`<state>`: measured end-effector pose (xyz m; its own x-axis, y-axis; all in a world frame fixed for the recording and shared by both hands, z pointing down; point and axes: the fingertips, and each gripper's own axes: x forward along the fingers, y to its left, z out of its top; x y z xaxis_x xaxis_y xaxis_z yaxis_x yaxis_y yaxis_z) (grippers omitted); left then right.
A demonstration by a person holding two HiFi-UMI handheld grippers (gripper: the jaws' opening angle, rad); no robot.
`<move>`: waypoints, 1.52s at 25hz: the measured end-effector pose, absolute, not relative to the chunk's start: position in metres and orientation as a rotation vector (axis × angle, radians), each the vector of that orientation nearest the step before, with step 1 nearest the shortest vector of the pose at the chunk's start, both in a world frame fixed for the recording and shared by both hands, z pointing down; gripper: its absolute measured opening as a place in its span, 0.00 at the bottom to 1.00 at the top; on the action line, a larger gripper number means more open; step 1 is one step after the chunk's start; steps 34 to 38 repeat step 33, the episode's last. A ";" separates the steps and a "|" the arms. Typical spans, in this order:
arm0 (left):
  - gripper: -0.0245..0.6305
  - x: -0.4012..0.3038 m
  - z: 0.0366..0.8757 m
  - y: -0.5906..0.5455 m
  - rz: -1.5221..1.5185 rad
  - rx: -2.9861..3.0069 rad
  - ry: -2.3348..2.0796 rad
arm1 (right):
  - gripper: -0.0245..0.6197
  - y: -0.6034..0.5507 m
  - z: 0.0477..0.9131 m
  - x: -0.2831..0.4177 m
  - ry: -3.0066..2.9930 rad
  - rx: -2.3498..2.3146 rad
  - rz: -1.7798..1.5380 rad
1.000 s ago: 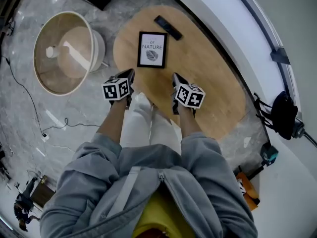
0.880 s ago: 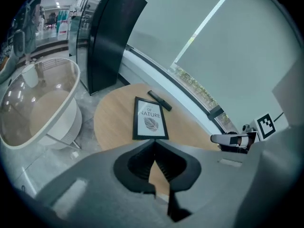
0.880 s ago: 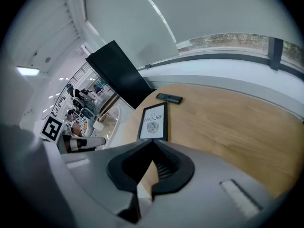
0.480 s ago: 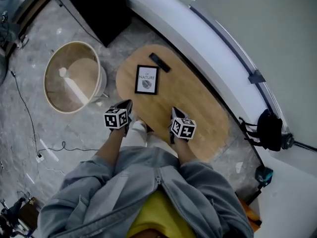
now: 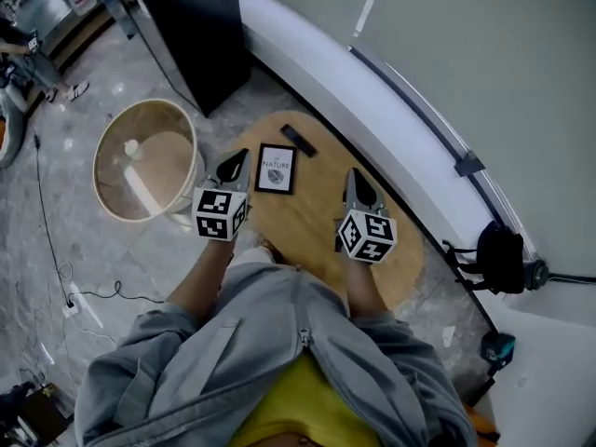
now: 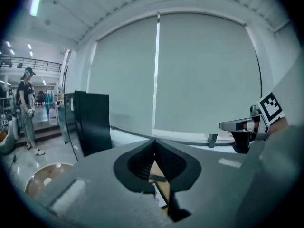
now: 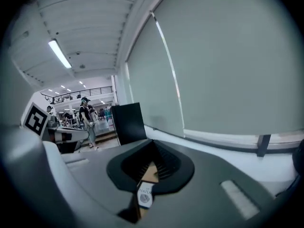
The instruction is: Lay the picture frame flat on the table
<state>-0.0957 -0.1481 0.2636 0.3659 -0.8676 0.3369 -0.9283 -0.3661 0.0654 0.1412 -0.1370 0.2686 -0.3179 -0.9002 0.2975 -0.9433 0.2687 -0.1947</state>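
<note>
The black picture frame point(image 5: 276, 169) with a leaf print lies flat, face up, on the oval wooden table point(image 5: 321, 226), near its far end. My left gripper point(image 5: 233, 165) hangs shut and empty just left of the frame, raised above the table's edge. My right gripper point(image 5: 358, 184) is shut and empty too, raised over the table to the frame's right. In the right gripper view the frame point(image 7: 145, 195) shows small through the slot below the shut jaws. The left gripper view shows a sliver of the table point(image 6: 160, 185) under its shut jaws.
A black remote point(image 5: 298, 141) lies beyond the frame. A round beige tub point(image 5: 149, 161) stands on the floor to the left, a black cabinet point(image 5: 200, 35) behind it. A white curved ledge point(image 5: 391, 119) runs along the table's far side. A person point(image 6: 26, 108) stands far off.
The head view has pulled up and back. Both grippers have risen and moved forward from the table's near edge to either side of the frame, which has stayed flat.
</note>
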 end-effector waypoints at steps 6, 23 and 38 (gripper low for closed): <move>0.04 -0.073 0.163 -0.125 0.189 2.522 -1.691 | 0.04 -0.125 0.165 0.148 -2.483 1.833 0.197; 0.04 -0.052 0.119 -0.083 0.100 2.615 -1.727 | 0.04 -0.079 0.104 0.137 -2.586 1.777 -0.035; 0.04 -0.046 0.123 -0.078 0.103 2.617 -1.717 | 0.04 -0.076 0.112 0.132 -2.627 1.725 -0.017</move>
